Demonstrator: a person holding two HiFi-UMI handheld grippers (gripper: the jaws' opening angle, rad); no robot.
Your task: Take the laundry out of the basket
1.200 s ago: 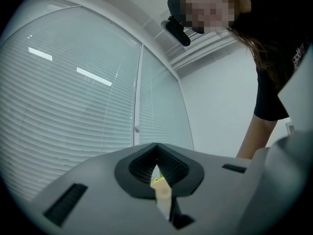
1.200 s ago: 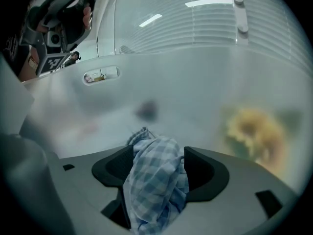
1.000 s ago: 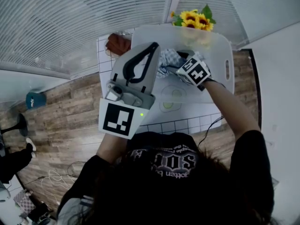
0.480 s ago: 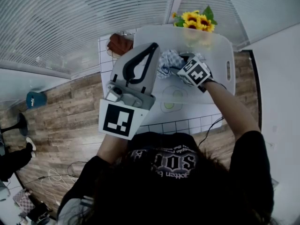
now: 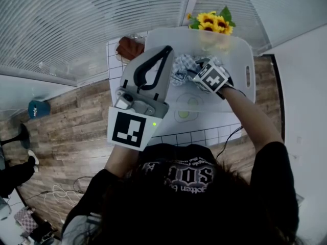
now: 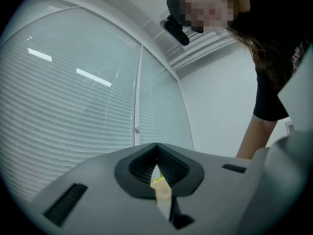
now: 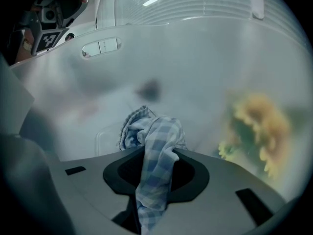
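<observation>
A blue-and-white checked cloth (image 5: 181, 68) lies bunched inside the translucent white laundry basket (image 5: 244, 49). My right gripper (image 5: 196, 71) reaches into the basket from the right, and its jaws are closing with the cloth pinched between them. In the right gripper view the checked cloth (image 7: 146, 131) runs down through the jaws of the right gripper (image 7: 155, 154). My left gripper (image 5: 166, 50) is held high above the table's left side, shut and empty. The left gripper (image 6: 156, 152) points up at window blinds in its own view.
The basket stands on a table (image 5: 204, 132) covered in white grid-patterned cloth. Sunflowers (image 5: 210, 20) stand behind the basket's far wall. A brown object (image 5: 127, 47) sits on the table's far left corner. Wood flooring (image 5: 66, 121) lies to the left.
The right gripper's jaws have closed on the checked cloth and shifted slightly toward the basket's far side. The left gripper has stayed raised.
</observation>
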